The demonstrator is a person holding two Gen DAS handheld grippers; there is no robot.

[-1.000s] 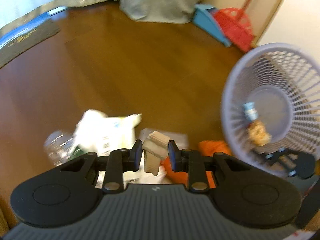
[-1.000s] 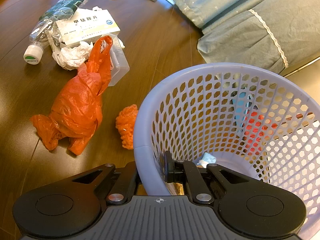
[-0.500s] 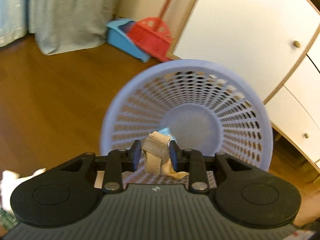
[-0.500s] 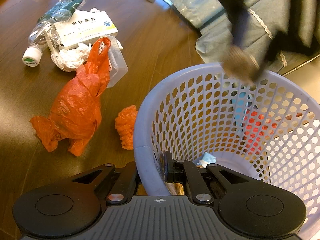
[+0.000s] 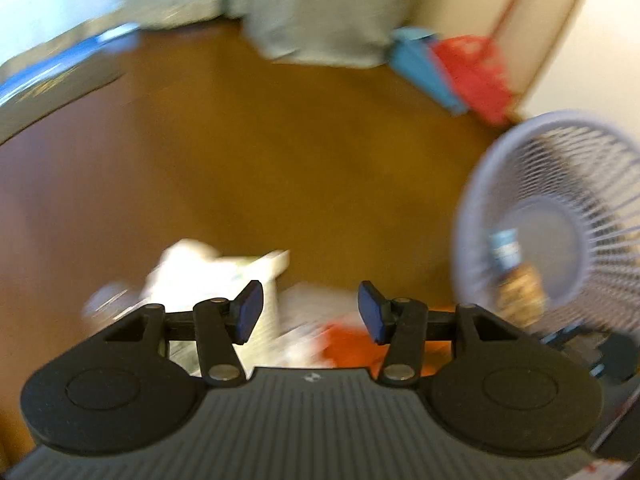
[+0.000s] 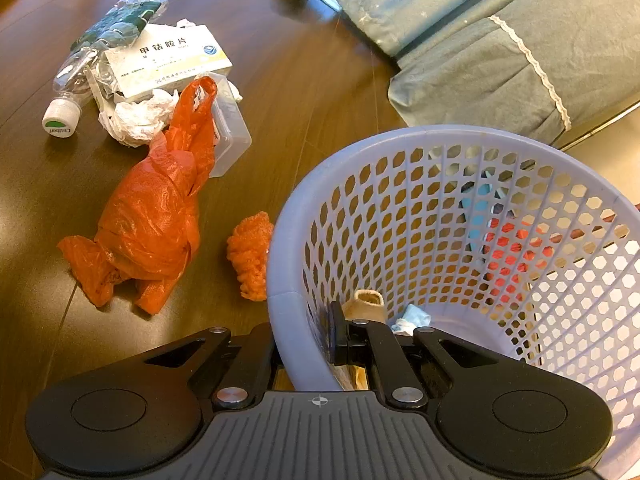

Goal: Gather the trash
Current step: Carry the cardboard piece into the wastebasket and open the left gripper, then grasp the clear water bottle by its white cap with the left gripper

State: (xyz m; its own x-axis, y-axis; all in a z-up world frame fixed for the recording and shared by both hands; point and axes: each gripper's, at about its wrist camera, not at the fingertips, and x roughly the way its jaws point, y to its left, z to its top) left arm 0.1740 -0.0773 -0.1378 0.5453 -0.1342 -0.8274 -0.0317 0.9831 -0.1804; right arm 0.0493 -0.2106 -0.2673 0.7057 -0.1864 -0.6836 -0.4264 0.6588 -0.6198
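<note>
My left gripper is open and empty above the blurred trash pile. My right gripper is shut on the rim of the lilac mesh basket, one finger inside and one outside the wall. The basket appears at the right of the left wrist view, tilted toward me. Inside it lie a beige wad, a blue-white wrapper and other scraps. On the wooden floor lie an orange plastic bag, an orange mesh ball, a white medicine box, a crumpled tissue, a clear container and a clear bottle.
A grey-green bed cover hangs to the floor behind the basket. A blue dustpan and a red broom lean at the wall. A dark mat lies at the far left.
My left gripper has opened and let go of the beige wad, which now lies in the basket. It has swung back from the basket's mouth toward the trash pile. My right gripper has stayed put.
</note>
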